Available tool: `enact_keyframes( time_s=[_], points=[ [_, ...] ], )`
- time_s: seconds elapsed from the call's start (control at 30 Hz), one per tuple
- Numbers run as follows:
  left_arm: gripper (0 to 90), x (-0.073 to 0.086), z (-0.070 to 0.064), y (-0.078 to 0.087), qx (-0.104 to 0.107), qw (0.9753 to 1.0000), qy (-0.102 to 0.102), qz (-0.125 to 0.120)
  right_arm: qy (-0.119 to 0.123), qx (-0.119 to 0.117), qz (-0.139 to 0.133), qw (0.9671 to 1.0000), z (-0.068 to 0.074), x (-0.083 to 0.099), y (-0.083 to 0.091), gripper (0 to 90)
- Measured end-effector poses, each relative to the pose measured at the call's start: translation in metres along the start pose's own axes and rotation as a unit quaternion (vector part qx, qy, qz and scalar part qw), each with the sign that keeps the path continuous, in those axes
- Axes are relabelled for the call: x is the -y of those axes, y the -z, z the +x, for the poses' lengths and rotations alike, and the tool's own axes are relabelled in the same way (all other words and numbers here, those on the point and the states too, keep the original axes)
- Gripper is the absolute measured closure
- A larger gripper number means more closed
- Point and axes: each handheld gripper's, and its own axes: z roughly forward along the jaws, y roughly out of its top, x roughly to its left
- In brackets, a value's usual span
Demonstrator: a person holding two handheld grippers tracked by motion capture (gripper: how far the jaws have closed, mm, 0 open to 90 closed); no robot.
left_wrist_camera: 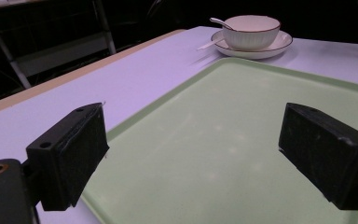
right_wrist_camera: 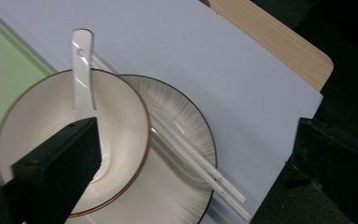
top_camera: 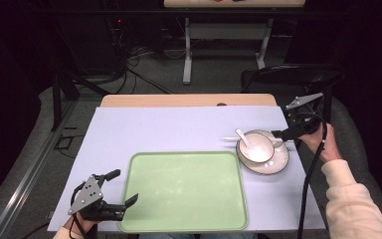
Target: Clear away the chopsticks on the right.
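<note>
Nearest the person, the left gripper [top_camera: 122, 194] hovers over the near left corner of the tray [top_camera: 184, 219], fingers spread wide and holding nothing, likely placed to take that edge. One tray, green, lies in the middle of the desk [top_camera: 154, 129], nothing on it, so it looks meant to receive the dishes. Farther out on the right, the right gripper [top_camera: 284, 138] hangs over the plate [top_camera: 278, 162], fingers parted and empty, seemingly lining up on the stack. There is one plate, one bowl [top_camera: 256, 147] on it, one spoon [top_camera: 242, 137] leaning in the bowl, and two chopsticks [right_wrist_camera: 200, 170] laid across the plate beside the bowl.
</note>
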Motion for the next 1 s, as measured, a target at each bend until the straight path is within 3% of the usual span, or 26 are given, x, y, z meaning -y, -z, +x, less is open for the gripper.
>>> enact_keyframes(
  time_s=[0.07, 0.13, 0.17, 0.5, 0.73, 1.0],
  points=[
    [7.5, 0.0, 0.0, 0.0, 0.0, 1.0, 0.001, 0.001, -0.004, 0.01, 0.015, 0.9998, -0.005, 0.0, -0.011, 16.3],
    [7.5, 0.0, 0.0, 0.0, 0.0, 1.0, 0.001, 0.002, -0.002, 0.008, 0.023, 0.9997, -0.008, 0.0, -0.016, 17.0],
    [7.5, 0.0, 0.0, 0.0, 0.0, 1.0, 0.001, 0.002, 0.002, 0.0, 0.046, 0.9989, -0.012, 0.0, -0.028, 27.3],
    [7.5, 0.0, 0.0, 0.0, 0.002, 1.0, 0.003, 0.003, 0.013, -0.026, 0.119, 0.9924, -0.022, 0.004, -0.066, 58.5],
    [7.5, 0.0, 0.0, 0.0, 0.002, 1.0, 0.002, 0.004, 0.026, -0.042, 0.142, 0.9886, -0.021, 0.004, -0.078, 67.8],
    [7.5, 0.0, 0.001, -0.001, 0.002, 1.0, 0.003, 0.004, 0.031, -0.039, 0.155, 0.9866, -0.022, 0.005, -0.084, 74.2]
  ],
)
